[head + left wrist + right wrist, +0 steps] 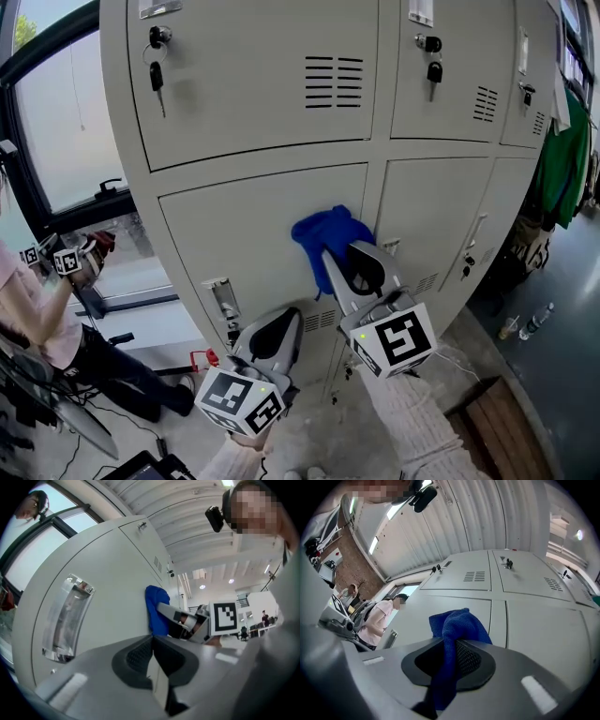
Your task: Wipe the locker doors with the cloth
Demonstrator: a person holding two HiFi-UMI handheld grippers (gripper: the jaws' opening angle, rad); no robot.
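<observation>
A blue cloth (327, 232) is pressed against the right edge of a lower grey locker door (262, 234), near the seam to the neighbouring door. My right gripper (343, 255) is shut on the cloth (456, 629), which bunches up past its jaws against the door. My left gripper (277, 328) hangs lower and to the left, shut with nothing in it, close to the same door below its clear handle (225, 305). In the left gripper view the cloth (155, 607) and right gripper (180, 620) show ahead against the door.
Upper doors carry keys (157, 70) and vents (334, 82). A window (56, 122) is at the left, with a person (42, 319) holding marker cubes beside it. Green clothing (565, 164) hangs at the right. Bottles (536, 321) stand on the floor.
</observation>
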